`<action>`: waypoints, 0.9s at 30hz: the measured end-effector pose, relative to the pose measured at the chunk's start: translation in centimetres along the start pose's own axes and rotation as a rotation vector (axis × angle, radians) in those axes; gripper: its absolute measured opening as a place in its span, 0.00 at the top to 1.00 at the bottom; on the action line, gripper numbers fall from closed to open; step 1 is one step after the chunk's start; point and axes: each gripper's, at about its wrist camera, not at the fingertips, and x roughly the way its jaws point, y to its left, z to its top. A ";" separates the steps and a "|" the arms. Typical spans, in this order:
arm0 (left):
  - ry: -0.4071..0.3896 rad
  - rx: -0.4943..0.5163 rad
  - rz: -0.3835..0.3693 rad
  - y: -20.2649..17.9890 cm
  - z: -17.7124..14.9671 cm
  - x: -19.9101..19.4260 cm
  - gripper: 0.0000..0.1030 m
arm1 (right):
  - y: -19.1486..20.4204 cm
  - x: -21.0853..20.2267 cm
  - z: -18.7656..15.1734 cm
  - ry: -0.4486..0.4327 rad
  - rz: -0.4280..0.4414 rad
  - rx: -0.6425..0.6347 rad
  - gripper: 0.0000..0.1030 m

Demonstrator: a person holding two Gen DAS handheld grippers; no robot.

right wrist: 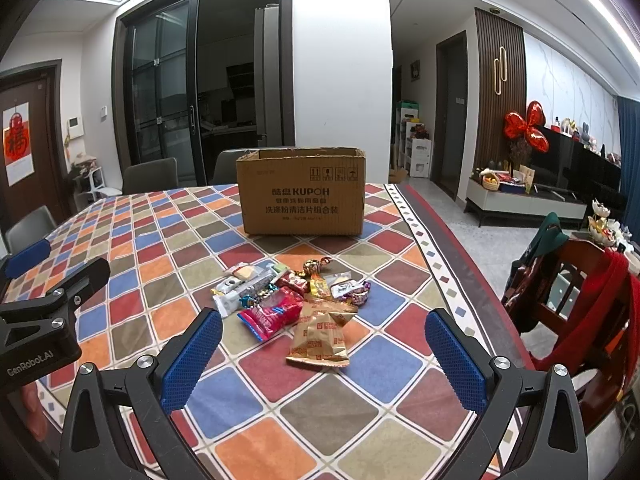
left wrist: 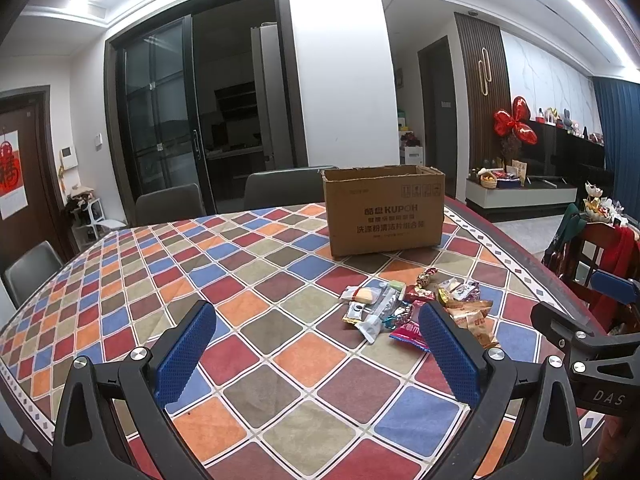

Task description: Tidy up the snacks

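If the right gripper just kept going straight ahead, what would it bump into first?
Probably the gold snack packet. It is the nearest of the snack pile, lying between the open right gripper fingers. Depth is hard to judge; passing above the pile, it would reach the cardboard box.

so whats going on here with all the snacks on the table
A person holds an open left hand-held gripper and an open right hand-held gripper above the checkered tablecloth, gripping nothing. A pile of wrapped snacks lies loose before the open brown cardboard box. No snack is visibly inside it.
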 end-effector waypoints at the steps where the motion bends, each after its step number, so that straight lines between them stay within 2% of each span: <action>1: -0.001 0.000 0.000 0.0 -0.1 0.0 0.00 | 0.0 0.0 0.0 0.000 0.000 0.000 0.01; 27: 0.015 0.006 -0.026 -0.1 0.0 0.7 0.00 | 0.2 0.1 -0.6 0.017 0.017 0.004 0.01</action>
